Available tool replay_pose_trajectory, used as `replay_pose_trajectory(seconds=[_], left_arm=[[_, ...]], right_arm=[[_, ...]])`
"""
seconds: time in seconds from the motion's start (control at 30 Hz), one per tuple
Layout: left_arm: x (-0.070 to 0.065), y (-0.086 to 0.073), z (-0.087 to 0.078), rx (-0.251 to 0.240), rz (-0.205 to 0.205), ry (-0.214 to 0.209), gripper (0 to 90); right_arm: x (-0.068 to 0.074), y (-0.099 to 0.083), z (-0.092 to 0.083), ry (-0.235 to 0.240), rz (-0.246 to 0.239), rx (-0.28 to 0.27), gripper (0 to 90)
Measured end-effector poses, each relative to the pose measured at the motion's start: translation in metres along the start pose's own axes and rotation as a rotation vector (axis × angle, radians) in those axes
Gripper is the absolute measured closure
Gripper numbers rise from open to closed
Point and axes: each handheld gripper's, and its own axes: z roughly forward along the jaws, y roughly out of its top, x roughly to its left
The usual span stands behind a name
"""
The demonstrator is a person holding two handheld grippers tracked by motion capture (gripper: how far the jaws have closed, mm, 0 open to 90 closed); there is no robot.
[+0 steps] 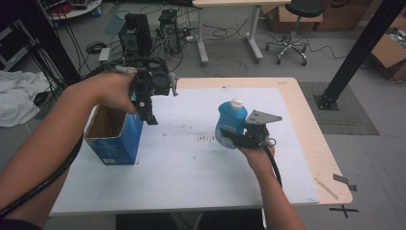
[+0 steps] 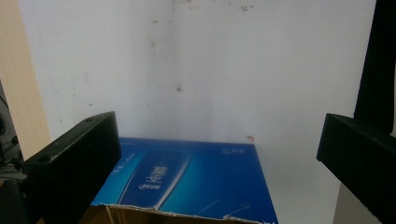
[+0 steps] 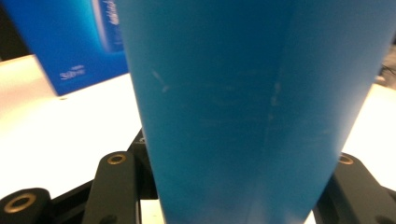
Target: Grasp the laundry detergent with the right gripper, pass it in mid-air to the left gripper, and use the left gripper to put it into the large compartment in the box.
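- A white sheet (image 1: 191, 158) covered most of the tabletop (image 1: 311, 143), and it had some dark smudges near the middle.
- A blue box (image 1: 117, 143) stood on the left part of the sheet with its top open, so the brown inside showed.
- Past the far edge of the tabletop, there were black machines (image 1: 136, 33), loose cables, another table and a stool (image 1: 292, 28) on the floor.
- A white cloth (image 1: 16, 98) lay at the far left, off the tabletop.
- Nothing stood between the box and the bottle.
- The left gripper (image 1: 148, 112) was up over the box's open top, pointing down. Its jaws were wide apart with nothing in them. In the left gripper view, the box's blue side was just below them.
- The right gripper (image 1: 234, 136) was right of the middle. Its jaws squeezed the sides of a blue bottle (image 1: 230, 122) with a white cap (image 1: 236, 102).
- The bottle stood almost upright in the jaws, above the sheet and well apart from the box.
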Motion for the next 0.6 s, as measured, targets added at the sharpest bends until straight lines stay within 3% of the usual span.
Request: replay_pose_trajectory(seconds=[0.3, 0.6], left_arm=[[-0.01, 0.006, -0.003, 0.005, 0.02, 0.004, 0.1], [-0.022, 0.012, -0.004, 0.01, 0.04, 0.0, 0.1]], right_arm=[[0.01, 0.02, -0.016, 0.099, -0.096, 0.036, 45.0], [0.026, 0.017, -0.022, 0.183, -0.139, 0.041, 44.9]])
